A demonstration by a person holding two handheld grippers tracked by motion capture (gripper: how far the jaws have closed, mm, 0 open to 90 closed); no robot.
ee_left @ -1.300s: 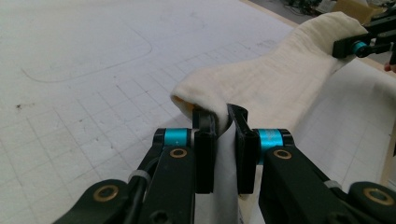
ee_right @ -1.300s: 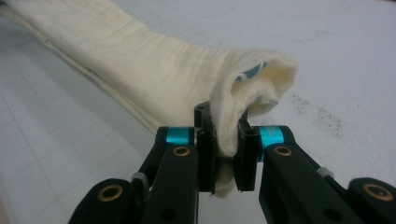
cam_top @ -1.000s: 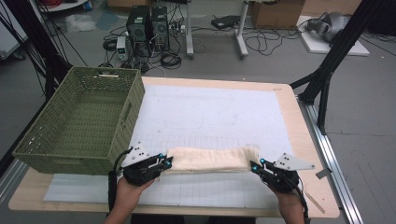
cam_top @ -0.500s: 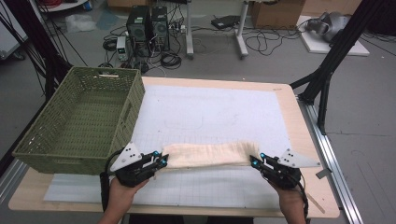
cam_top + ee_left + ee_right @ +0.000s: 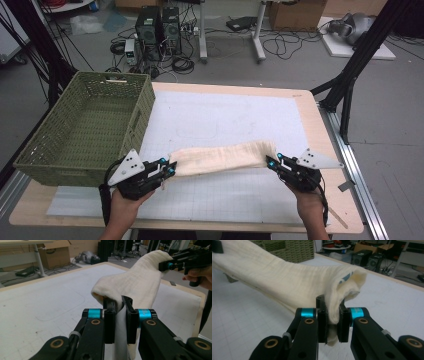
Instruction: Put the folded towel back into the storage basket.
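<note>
Overhead, a long cream cloth (image 5: pixel 222 157) stretched between two grippers above the white gridded mat (image 5: pixel 225 115) near the front of the table (image 5: pixel 310 107), its left end pinched in the left gripper (image 5: pixel 168 168), its right end in the right gripper (image 5: pixel 271 163). Beside the mat at the left, a green woven basket (image 5: pixel 82 125), well apart from the cloth. Beyond the table, on the floor, two black computer towers (image 5: pixel 159 25), loose cables (image 5: pixel 285 47) and a cardboard box (image 5: pixel 292 15). Closer in, from the left gripper view: black jaws narrow and clamped on a bunched fold of cloth (image 5: pixel 135 285), with the fabric running away to the far gripper (image 5: pixel 172 265) and a hand (image 5: pixel 200 280) behind it, a detail lost from above. Likewise from the right gripper view: jaws closed tight on the other bunched end (image 5: pixel 294 282), a small blue mark peeking from inside the fold, too small to make out, and the basket (image 5: pixel 292 250) at the far edge. From above, a grey three-cornered plate on each gripper. No readable brand, label or lettering anywhere on cloth, basket, towers or box
</note>
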